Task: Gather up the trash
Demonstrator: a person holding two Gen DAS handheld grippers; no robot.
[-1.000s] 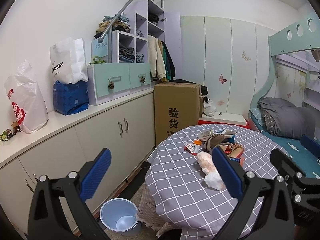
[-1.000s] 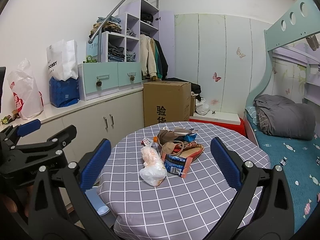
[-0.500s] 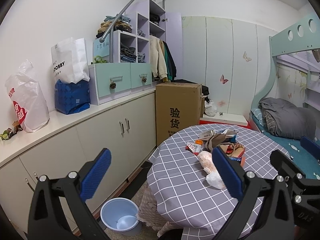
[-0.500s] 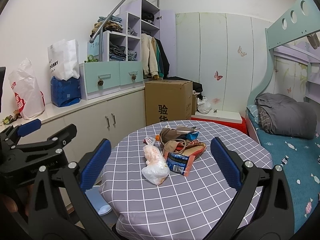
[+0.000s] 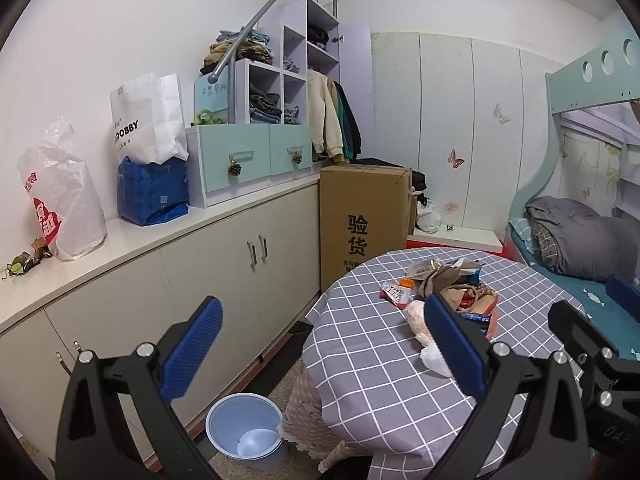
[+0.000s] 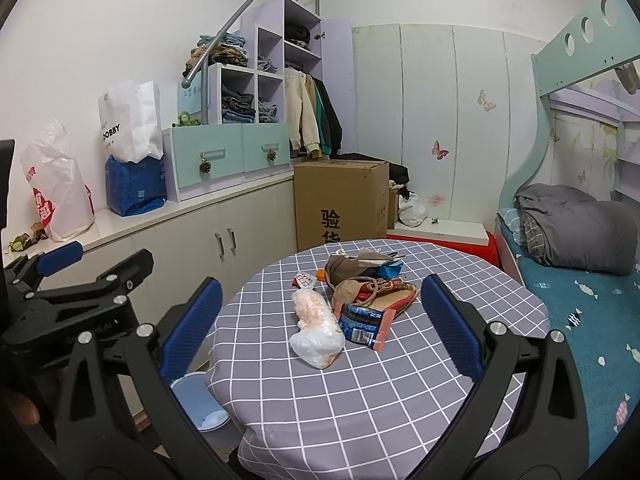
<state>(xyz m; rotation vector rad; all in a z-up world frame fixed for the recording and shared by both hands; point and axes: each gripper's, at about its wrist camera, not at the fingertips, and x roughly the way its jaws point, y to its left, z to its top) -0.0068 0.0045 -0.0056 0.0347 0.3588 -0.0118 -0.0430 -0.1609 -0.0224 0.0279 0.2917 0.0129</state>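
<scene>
A pile of trash sits on a round table with a grey checked cloth (image 6: pixel 360 392): a clear plastic bag with pinkish contents (image 6: pixel 316 326), a dark blue snack packet (image 6: pixel 360 322), brown and red wrappers (image 6: pixel 372 288) and a small red-white wrapper (image 6: pixel 304 280). The same pile shows in the left wrist view (image 5: pixel 452 292). A light blue bin (image 5: pixel 244 428) stands on the floor left of the table. My right gripper (image 6: pixel 320 334) is open and empty, short of the pile. My left gripper (image 5: pixel 320 356) is open and empty, over the table's left edge.
Low white cabinets (image 5: pixel 224 264) run along the left wall, bearing bags (image 5: pixel 60 196) and teal drawers (image 5: pixel 248 160). A tall cardboard box (image 5: pixel 360 216) stands behind the table. A bunk bed with a grey blanket (image 6: pixel 576 232) is at the right.
Both grippers have shifted slightly back and left; the table and trash pile sit a little further right in both views. Both stay open.
</scene>
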